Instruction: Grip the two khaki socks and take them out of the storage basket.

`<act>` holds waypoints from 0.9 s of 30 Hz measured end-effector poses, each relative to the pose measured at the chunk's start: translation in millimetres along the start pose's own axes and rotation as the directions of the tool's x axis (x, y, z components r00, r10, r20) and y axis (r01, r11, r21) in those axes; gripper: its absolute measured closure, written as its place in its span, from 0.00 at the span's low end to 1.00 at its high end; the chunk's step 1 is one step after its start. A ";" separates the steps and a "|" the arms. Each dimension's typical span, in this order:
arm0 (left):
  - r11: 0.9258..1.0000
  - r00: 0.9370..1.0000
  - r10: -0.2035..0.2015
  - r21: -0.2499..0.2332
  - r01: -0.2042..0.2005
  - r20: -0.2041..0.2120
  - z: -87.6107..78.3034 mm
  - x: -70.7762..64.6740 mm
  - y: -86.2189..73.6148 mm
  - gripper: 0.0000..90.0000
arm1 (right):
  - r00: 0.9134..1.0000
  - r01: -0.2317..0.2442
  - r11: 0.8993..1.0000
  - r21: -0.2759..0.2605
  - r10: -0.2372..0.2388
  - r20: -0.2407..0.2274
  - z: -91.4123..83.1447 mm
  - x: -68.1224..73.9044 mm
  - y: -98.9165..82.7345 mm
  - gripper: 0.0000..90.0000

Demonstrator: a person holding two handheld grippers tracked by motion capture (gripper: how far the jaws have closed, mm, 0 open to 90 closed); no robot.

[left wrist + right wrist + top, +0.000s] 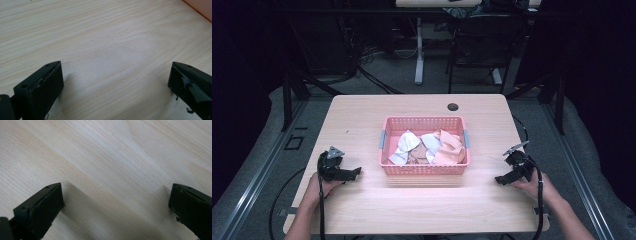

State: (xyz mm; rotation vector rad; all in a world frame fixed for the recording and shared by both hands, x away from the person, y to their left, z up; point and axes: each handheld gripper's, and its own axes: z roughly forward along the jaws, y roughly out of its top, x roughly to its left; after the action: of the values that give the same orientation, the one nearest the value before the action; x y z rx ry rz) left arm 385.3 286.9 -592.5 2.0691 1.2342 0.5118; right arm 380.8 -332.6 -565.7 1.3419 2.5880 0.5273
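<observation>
A pink plastic basket (pixel 424 170) stands in the middle of the light wooden table (pixel 362 120), holding several crumpled cloths in white, peach and brown (pixel 427 146). My left gripper (pixel 354 173) rests low on the table to the basket's left, held in a hand, its jaws pointing toward the basket. In the left gripper view the left gripper (pixel 116 82) is open over bare wood, and a corner of the basket (pixel 200 6) shows at the top right. My right gripper (pixel 503 179) sits to the basket's right, and in the right gripper view the right gripper (pixel 116 202) stands open with only wood between its jaws.
A round cable hole (pixel 453 106) lies near the table's far edge. Cables trail from both grippers off the front edge. Beyond the table stand desk legs (pixel 418 55) and a dark chair (pixel 482 40) on a grey floor.
</observation>
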 end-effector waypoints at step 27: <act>0.999 0.998 -0.039 -0.001 0.039 -0.042 0.4 5.4 0.3 0.00 | 0.998 0.064 0.998 0.005 -0.064 0.002 -25.1 16.0 29.3 0.00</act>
State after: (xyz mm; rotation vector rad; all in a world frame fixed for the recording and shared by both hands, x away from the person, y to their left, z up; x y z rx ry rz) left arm 388.3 291.4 -592.6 2.0389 1.2960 0.5395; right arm 385.7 -309.7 -531.1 1.2558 2.6221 0.5083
